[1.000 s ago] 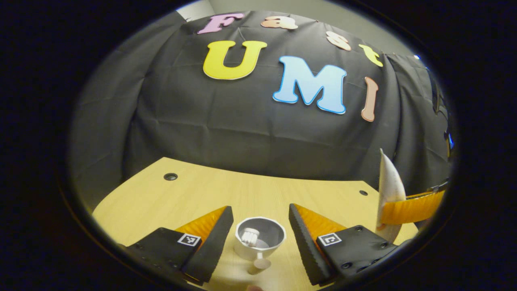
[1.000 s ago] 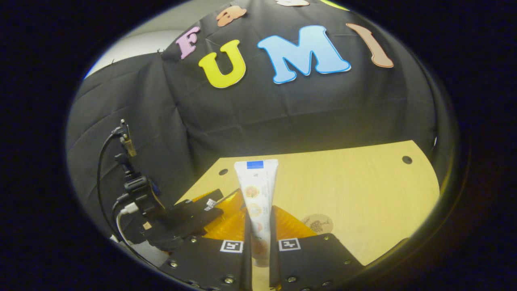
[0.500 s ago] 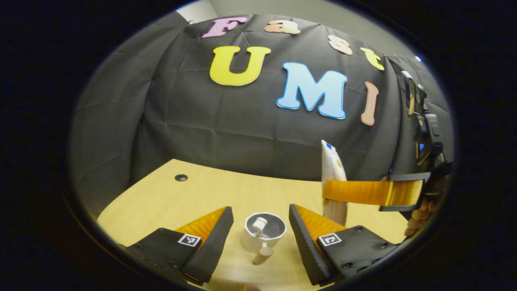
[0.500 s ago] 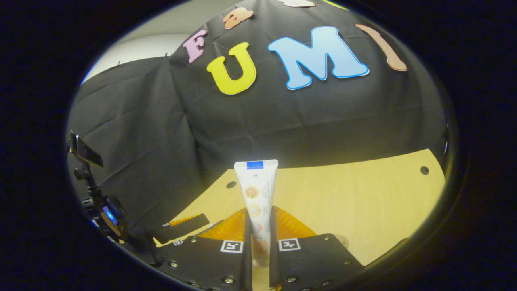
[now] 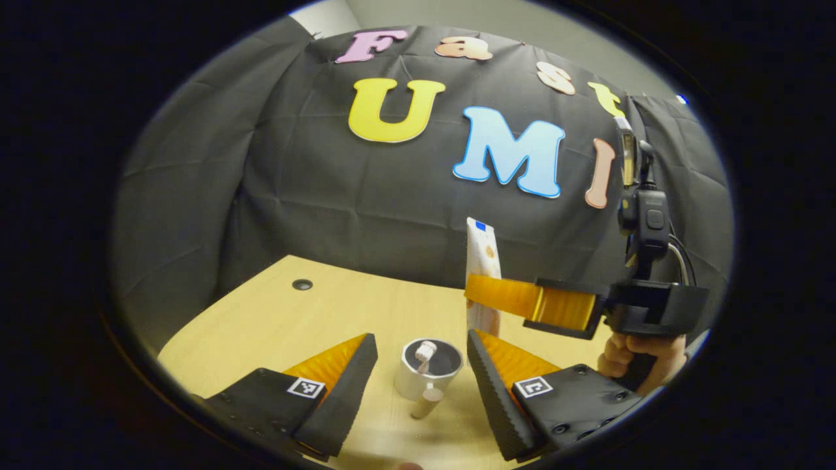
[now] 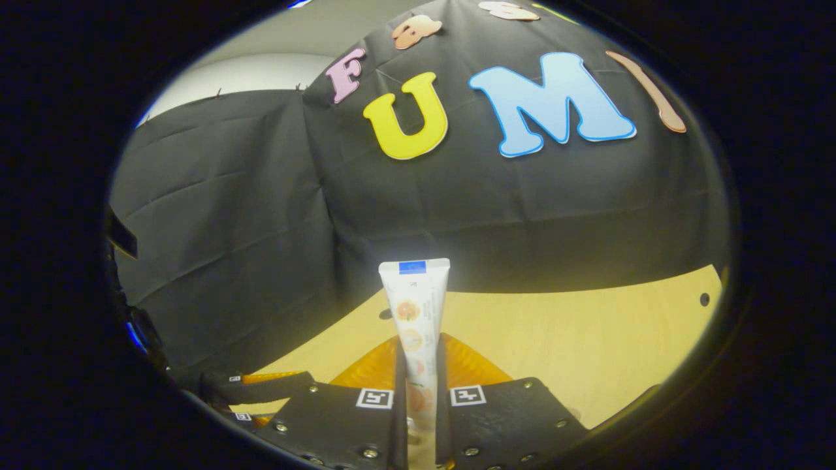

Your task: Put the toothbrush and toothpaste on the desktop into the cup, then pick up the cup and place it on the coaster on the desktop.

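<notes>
In the left gripper view, the left gripper [image 5: 418, 365] hangs over the pale wooden desktop [image 5: 274, 320] with its two black, orange-backed fingers spread wide apart and touching nothing. Between them, a little farther off, a small white round cup [image 5: 428, 375] stands upright on the desktop. The white bristled head of a toothbrush [image 5: 424, 351] shows inside the cup, and the round end of its pale handle [image 5: 426, 401] leans out over the near rim toward the camera. To the right and farther back, the right gripper [image 5: 480, 294] reaches in from the right, held by a person's hand [image 5: 637, 352] wrapped round its black handle. Its orange-backed fingers are pressed against a white toothpaste tube with a blue mark at its flat top end [image 5: 482, 274], which stands upright in the air, above and just to the far right of the cup; whether its lower end is over the cup's mouth cannot be told. In the right gripper view, the right gripper [image 6: 418, 398] is closed on the same toothpaste tube [image 6: 415, 313], both black fingers clamping its lower part while the flat crimped end points straight up. The desktop [image 6: 588, 346] stretches beyond it to the black cloth wall [image 6: 261, 196]. At the lower left of this view, part of the left gripper [image 6: 261, 385] shows as a black finger with an orange edge.
</notes>
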The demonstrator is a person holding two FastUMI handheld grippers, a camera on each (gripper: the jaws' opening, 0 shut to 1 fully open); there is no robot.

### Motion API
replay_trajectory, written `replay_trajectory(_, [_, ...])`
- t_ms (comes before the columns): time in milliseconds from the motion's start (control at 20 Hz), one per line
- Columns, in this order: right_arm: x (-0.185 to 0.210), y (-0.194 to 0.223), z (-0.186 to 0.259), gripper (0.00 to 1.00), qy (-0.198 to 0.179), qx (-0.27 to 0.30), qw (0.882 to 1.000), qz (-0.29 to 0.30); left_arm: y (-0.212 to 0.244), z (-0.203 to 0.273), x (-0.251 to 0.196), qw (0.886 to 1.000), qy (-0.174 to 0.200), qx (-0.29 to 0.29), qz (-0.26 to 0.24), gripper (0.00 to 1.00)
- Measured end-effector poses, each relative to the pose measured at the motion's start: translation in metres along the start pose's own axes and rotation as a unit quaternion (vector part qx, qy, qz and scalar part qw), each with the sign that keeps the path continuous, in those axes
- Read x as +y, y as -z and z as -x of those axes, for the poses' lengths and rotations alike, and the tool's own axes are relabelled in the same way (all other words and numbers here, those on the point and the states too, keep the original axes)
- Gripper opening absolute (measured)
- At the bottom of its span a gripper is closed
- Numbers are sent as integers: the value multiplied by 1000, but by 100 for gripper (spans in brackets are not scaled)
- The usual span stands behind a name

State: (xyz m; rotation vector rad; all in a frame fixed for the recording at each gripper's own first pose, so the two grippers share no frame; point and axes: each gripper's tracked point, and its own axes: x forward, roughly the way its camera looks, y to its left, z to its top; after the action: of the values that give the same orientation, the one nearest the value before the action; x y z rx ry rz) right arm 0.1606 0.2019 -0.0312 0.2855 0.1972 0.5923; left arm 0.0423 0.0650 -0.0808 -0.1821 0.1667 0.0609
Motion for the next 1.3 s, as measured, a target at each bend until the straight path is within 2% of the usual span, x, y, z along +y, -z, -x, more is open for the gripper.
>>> replay_trajectory(250, [3, 6, -28, 17, 0, -10, 1000, 8, 6, 8, 11, 1000, 3, 4, 15, 92])
replay_trajectory(300, [4, 9, -33, 17, 0, -8, 1000, 12, 8, 9, 13, 1000, 5, 5, 16, 90])
replay_trajectory(650, [10, 39, -55, 17, -1, 30, 999, 21, 29, 20, 27, 999, 1, 19, 29, 90])
replay_trajectory(800, [4, 49, -57, 17, 12, 47, 998, 35, 29, 24, 36, 999, -5, 18, 31, 92])
replay_trajectory(1050, [-5, 72, -51, 24, 29, 98, 994, 37, 36, 18, 45, 999, -11, 19, 39, 90])
replay_trajectory(1200, [-6, 87, -41, 36, 25, 124, 991, 40, 35, 17, 44, 999, -9, 16, 40, 90])
replay_trajectory(1250, [-6, 88, -39, 38, 25, 126, 991, 38, 36, 16, 42, 999, -8, 14, 39, 90])
replay_trajectory(1300, [-7, 89, -36, 47, 27, 129, 991, 32, 35, 17, 40, 999, -7, 12, 37, 90])
